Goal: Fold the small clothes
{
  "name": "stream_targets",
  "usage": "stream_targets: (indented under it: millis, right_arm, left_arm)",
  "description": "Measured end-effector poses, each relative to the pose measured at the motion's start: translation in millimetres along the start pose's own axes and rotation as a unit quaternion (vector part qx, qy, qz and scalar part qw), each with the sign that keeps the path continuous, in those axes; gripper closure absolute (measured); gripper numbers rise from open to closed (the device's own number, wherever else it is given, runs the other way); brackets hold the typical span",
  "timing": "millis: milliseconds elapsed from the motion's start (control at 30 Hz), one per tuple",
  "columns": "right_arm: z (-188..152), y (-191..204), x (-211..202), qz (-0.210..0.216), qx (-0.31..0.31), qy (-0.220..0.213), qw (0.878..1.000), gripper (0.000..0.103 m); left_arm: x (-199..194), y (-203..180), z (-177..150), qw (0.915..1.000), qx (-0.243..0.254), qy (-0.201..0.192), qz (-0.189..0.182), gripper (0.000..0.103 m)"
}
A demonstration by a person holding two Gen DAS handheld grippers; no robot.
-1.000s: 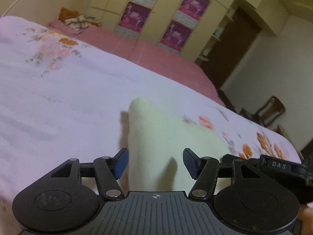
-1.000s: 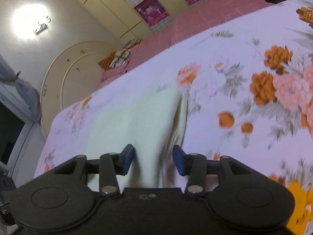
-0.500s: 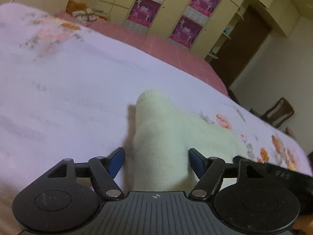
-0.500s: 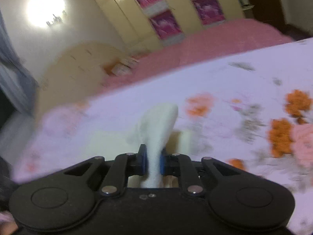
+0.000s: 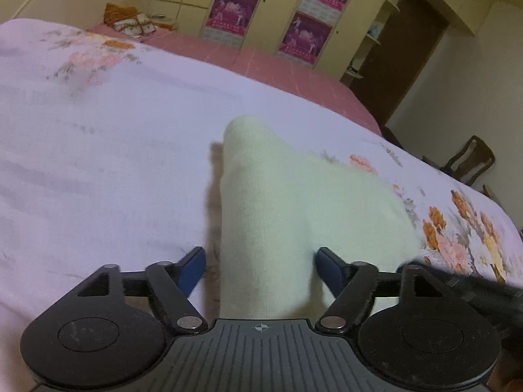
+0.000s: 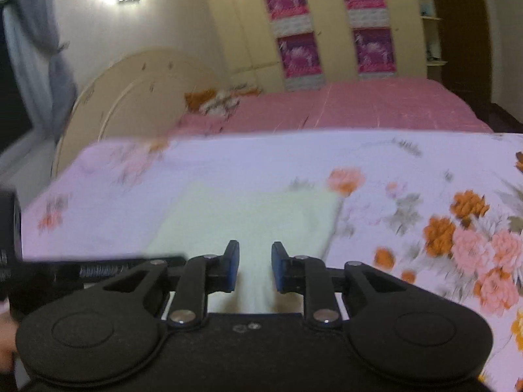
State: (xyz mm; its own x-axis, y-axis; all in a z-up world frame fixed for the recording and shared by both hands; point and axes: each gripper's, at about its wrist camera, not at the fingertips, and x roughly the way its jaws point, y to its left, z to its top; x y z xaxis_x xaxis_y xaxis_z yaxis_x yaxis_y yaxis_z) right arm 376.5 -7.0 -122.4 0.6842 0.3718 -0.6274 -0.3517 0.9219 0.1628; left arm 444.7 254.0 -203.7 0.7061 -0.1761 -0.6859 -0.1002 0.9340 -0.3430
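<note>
A pale yellow-green garment [image 5: 294, 202] lies on the floral bedsheet [image 5: 98, 163]. In the left wrist view its near part rises as a narrow strip between the fingers of my left gripper [image 5: 260, 263], which is open, with gaps on both sides of the cloth. In the right wrist view the garment [image 6: 248, 215] lies flat as a rectangle. My right gripper [image 6: 255, 269] is open with a modest gap over the garment's near edge, not pinching it. The other gripper shows at the frame edges.
The bed continues with a pink cover [image 6: 359, 107] behind, a patterned pillow [image 5: 137, 24] and a cream headboard [image 6: 130, 91]. Wardrobe doors with purple posters [image 5: 304, 32] stand at the back. A wooden chair [image 5: 470, 160] stands at the right.
My right gripper was shut on a raised fold of the garment half a second ago; now it is open and the cloth lies flat. My left gripper stays open around the strip.
</note>
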Motion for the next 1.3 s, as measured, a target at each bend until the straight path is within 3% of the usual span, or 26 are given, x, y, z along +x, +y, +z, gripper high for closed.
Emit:
stream_targets:
  millis: [133,300,500,633,767,833,1300]
  right_arm:
    - [-6,-13,12,-0.016,0.033,0.017,0.999,0.092]
    - [-1,-1,-18,-0.009,0.043,0.003,0.999,0.081]
    - [-34,16,-43,-0.02,0.021,0.02,0.999,0.081]
    - [-62,14,-36,-0.053,0.026,0.059,0.997,0.085]
    - [-64,23,-39,-0.068,0.018,0.052,0.996,0.084]
    - [-64,25,-44,-0.068,0.034,0.049,0.996,0.083]
    - [-85,25,-58,-0.08,0.073,0.051,0.993,0.081]
  left_arm:
    - [-5,-7,-3,0.9998,0.012,0.005,0.015,0.022]
    - [-28,-13,-15,0.9993,0.031,0.014,0.017,0.022]
    - [-49,-17,-50,0.998,0.05,0.037,0.007,0.022]
    - [-53,-26,-66,0.9945,0.099,0.027,0.022,0.021]
    - [-59,-27,-64,0.9947,0.092,0.042,0.017,0.015]
    - [-62,-26,-66,0.9946,0.089,0.05,0.016,0.0]
    - [-61,-32,-72,0.993,0.085,0.064,0.052,0.0]
